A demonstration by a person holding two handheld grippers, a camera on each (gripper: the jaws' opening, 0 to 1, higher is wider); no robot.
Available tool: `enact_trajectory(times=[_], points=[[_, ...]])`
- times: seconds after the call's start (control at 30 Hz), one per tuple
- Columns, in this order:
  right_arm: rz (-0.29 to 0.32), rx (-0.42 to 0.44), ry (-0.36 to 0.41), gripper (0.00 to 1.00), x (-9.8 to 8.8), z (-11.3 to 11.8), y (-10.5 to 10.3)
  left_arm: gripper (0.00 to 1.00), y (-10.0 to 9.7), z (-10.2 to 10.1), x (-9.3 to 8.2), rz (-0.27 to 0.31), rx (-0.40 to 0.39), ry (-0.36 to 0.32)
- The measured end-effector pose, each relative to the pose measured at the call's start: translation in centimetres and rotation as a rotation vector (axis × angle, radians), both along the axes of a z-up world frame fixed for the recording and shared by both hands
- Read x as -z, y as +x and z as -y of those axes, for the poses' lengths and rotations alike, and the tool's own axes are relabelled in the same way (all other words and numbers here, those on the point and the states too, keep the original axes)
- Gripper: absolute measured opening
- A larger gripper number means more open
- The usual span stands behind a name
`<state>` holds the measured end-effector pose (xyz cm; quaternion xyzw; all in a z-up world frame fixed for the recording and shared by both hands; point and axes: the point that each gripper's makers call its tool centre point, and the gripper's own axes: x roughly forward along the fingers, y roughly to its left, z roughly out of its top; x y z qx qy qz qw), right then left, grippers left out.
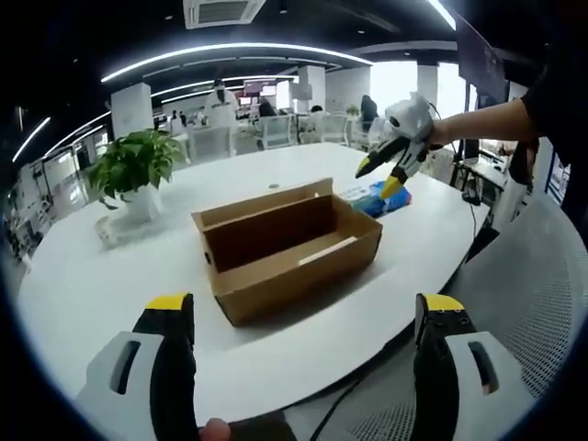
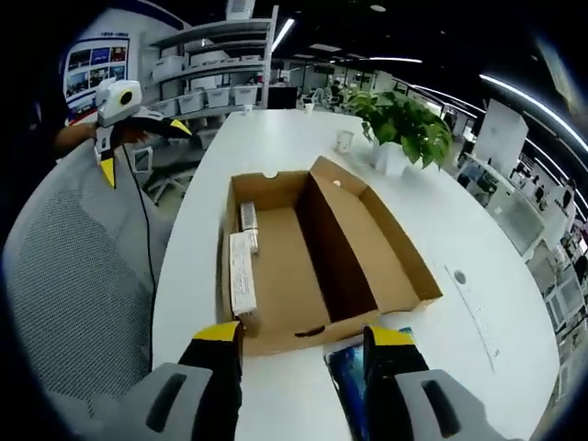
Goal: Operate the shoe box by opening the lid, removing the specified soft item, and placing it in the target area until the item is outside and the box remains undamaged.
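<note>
An open brown shoe box (image 1: pixel 285 243) lies on the white table (image 1: pixel 92 294), its lid folded back flat beside it. In the right gripper view the box (image 2: pixel 303 266) holds nothing but white paper strips (image 2: pixel 242 271) along one wall. A soft blue item (image 1: pixel 378 199) lies on the table just past the box's far end. My right gripper (image 1: pixel 378 177) hovers open right above it; the blue item (image 2: pixel 347 377) shows between and below the right gripper's (image 2: pixel 305 335) jaws. My left gripper (image 1: pixel 305 303) is wide open, back from the box's near side and off the table edge, also seen as the left gripper (image 2: pixel 143 147).
A potted plant (image 1: pixel 133 165) stands on the table left of the box, with a small white cup (image 2: pixel 344 141) near it. A grey mesh chair (image 2: pixel 73 276) sits at the table edge below the left gripper, and a dark cable (image 2: pixel 147 248) hangs beside it. Shelves and desks lie beyond.
</note>
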<state>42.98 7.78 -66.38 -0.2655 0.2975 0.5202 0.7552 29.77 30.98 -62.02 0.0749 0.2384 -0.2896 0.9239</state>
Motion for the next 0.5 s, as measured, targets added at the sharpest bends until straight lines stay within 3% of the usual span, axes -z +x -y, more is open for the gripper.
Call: enact_trajectory(times=[0.5], points=[[-0.005,-0.104,-0.079,0.46,1.5,-2.6,0.7,0.99,0.0,0.1,0.0,-0.002,-0.001,-0.012]])
